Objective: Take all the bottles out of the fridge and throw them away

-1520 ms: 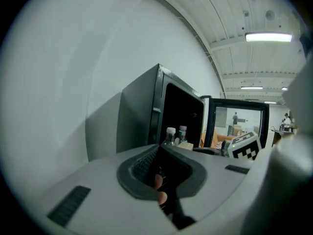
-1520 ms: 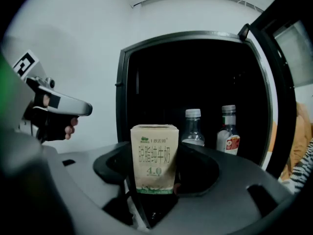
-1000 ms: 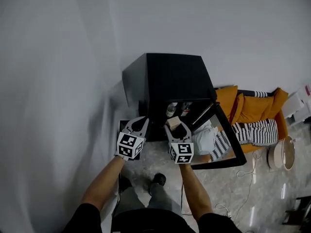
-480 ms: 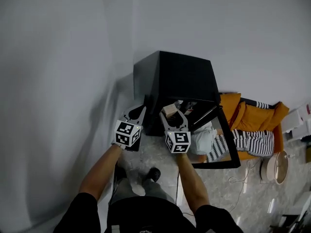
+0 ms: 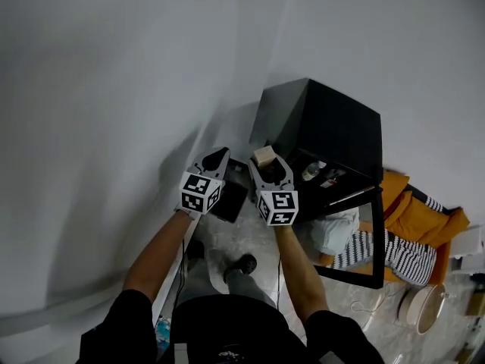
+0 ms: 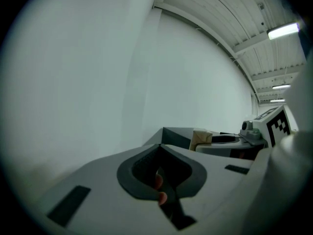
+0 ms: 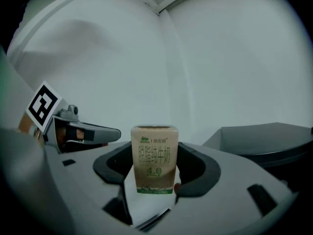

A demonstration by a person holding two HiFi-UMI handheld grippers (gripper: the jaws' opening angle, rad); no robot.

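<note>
Your right gripper (image 5: 267, 167) is clamped on a beige milk carton (image 7: 154, 158), upright between its jaws — outside the black fridge (image 5: 326, 123), near its left front corner. Your left gripper (image 5: 214, 158) is closed on nothing — just beside the right

An orange cushion (image 5: 419, 217) lies on the floor (image 5: 362, 300) (striped cloth (image 5: 394, 255) just beside).

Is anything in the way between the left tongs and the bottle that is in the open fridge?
Yes. The right tongs, shut on a beige carton, are beside the left tongs on the side of the fridge, across the straight line to the bottle. The fridge door is open.
</note>
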